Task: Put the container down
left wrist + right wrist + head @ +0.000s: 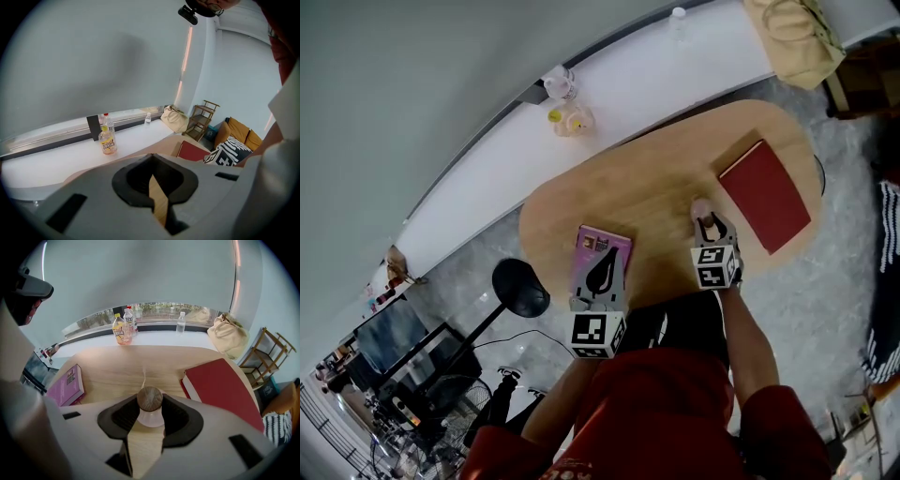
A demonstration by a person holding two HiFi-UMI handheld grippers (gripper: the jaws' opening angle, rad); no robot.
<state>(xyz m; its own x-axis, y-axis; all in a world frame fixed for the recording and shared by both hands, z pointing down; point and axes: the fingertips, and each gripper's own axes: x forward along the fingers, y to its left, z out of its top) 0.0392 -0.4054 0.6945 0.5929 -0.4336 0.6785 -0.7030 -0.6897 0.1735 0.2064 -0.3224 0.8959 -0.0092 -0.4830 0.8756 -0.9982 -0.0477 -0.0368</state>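
Right gripper view shows the right gripper point(150, 412) clamped under the wooden lid point(150, 398) of a translucent container point(150, 419), over the table point(117, 366) left of the red book point(220, 385): probably light, rigid, slippery, breakable; the left gripper point(152, 158) is closed, empty.

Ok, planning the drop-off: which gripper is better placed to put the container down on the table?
Right. The right gripper holds the container between its jaws over bare table. The left gripper is shut on nothing, over by the pink book.
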